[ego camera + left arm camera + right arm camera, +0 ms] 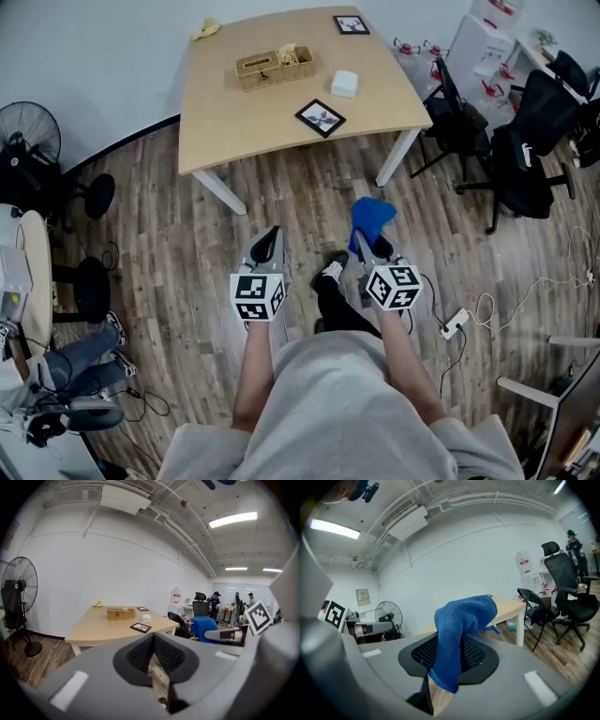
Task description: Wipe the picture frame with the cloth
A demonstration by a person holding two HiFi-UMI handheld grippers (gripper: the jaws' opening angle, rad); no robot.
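Observation:
A black picture frame [321, 117] lies flat near the front of the wooden table [225, 117]; a second frame [352, 24] lies at the far edge. Both show in the left gripper view, the near frame [140, 627] and the far one [142, 608]. My right gripper [367, 236] is shut on a blue cloth [371, 217], which drapes over its jaws [461, 630]. My left gripper [265, 246] is shut with nothing in it [152, 656]. Both grippers hang over the floor, well short of the table.
On the table stand a wicker basket [274, 67], a white box [344, 83] and a yellow object [206, 29]. Office chairs [525, 155] stand to the right, a fan [28, 131] to the left. Cables and a power strip [456, 323] lie on the floor at right.

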